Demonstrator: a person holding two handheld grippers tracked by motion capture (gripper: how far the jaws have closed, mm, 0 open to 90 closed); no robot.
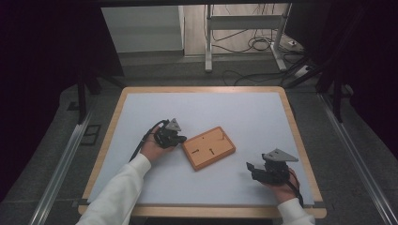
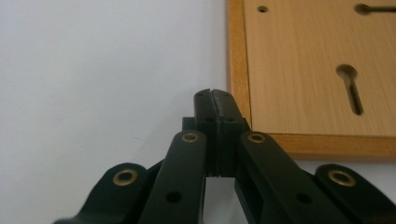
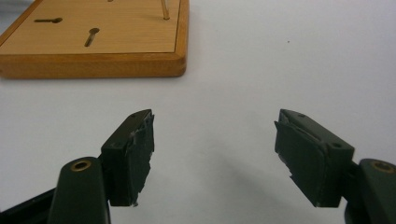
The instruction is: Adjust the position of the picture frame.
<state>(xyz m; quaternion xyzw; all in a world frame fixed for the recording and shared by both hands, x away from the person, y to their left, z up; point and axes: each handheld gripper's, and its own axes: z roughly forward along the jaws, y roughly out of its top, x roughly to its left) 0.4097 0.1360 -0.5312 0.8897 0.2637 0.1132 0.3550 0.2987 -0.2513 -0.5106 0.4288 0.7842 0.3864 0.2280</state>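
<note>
High view: the wooden board [image 1: 208,148] lies mid-table, the left gripper [image 1: 180,138] (jaws fully closed, empty) is held at its left edge, and the right gripper [image 1: 252,169], spread wide and empty, should be brought in level.

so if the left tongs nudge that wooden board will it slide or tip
The wooden board lies flat and low on the smooth white table, so it would probably slide rather than tip. It looks like rigid solid wood, unlikely to flex. The shut left tongs sit at a corner, so a push there may spin it.
</note>
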